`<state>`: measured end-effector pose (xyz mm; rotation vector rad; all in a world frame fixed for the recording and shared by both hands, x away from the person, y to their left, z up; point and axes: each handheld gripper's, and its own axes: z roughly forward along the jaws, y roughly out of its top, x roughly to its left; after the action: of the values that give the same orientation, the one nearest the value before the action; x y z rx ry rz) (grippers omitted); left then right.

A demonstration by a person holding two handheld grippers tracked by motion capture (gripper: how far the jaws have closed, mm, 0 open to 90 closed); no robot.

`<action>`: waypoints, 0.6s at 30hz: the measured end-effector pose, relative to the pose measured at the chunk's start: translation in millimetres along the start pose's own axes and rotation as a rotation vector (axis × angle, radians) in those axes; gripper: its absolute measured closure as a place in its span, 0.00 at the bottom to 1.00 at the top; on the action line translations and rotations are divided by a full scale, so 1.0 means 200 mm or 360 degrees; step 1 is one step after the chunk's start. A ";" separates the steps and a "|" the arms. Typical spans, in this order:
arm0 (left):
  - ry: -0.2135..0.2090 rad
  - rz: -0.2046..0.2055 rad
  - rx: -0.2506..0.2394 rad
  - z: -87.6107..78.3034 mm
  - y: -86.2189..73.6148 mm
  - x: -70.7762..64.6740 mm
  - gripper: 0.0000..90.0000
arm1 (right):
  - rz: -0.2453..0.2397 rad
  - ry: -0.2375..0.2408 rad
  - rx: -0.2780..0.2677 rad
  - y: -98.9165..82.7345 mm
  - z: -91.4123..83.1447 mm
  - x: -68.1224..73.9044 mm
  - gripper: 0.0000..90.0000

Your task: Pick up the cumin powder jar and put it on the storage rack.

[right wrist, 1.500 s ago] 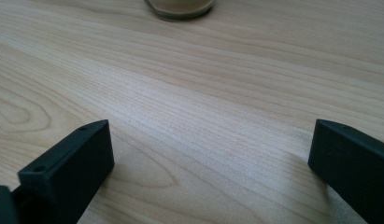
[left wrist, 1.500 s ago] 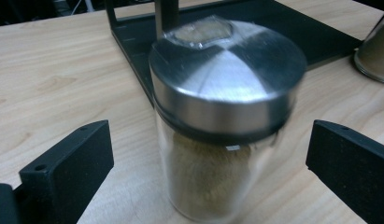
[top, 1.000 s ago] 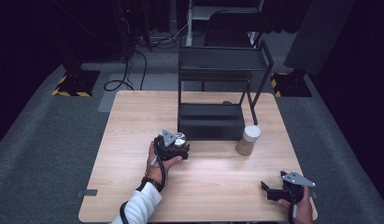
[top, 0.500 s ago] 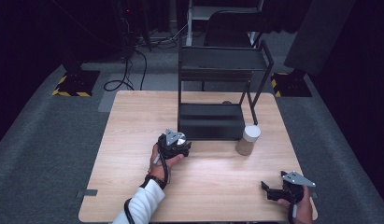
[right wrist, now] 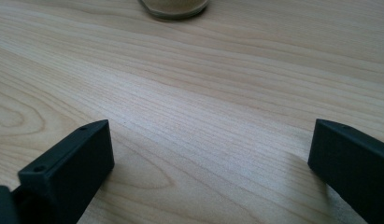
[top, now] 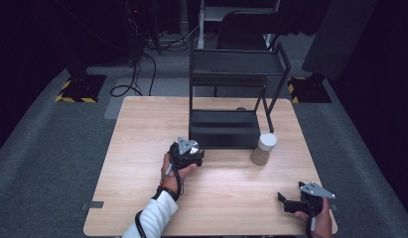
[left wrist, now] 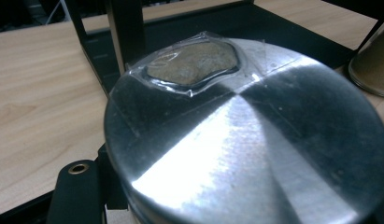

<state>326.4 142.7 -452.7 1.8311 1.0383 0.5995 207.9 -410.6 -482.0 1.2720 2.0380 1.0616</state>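
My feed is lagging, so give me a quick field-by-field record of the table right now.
surface: light wooden table
rack: black metal two-tier shelf at the far middle
left gripper: shut on round jar with shiny metal lid, just before the shelf's lower tier
second jar: tan-filled jar with pale lid, standing right of the shelf
right gripper: open, jaws wide apart, near right corner

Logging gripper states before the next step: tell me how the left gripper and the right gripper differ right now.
The left gripper is shut on a steel-lidded jar; the right gripper is open, bare wood between its jaws. The left gripper sits mid-table by the black rack; the right gripper sits at the table's near right corner, apart from the second jar. Both carry a grey three-cornered plate.
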 end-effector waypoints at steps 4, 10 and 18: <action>-0.0009 0.0001 0.0004 -0.02 0.06 -0.01 0.34 | 0.0000 -0.0001 0.0000 0.00 0.00 0.00 0.00; -0.0005 0.0026 -0.0012 -0.07 0.14 -0.02 0.34 | 0.0001 -0.0002 0.0000 0.00 0.00 0.00 0.00; -0.0015 0.0018 0.0008 -0.10 0.19 -0.03 0.34 | 0.0000 -0.0010 -0.0001 0.00 0.00 0.01 0.00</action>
<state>323.9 137.5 -409.8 1.8437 1.0252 0.5948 206.5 -410.0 -482.0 1.2736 2.0326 1.0568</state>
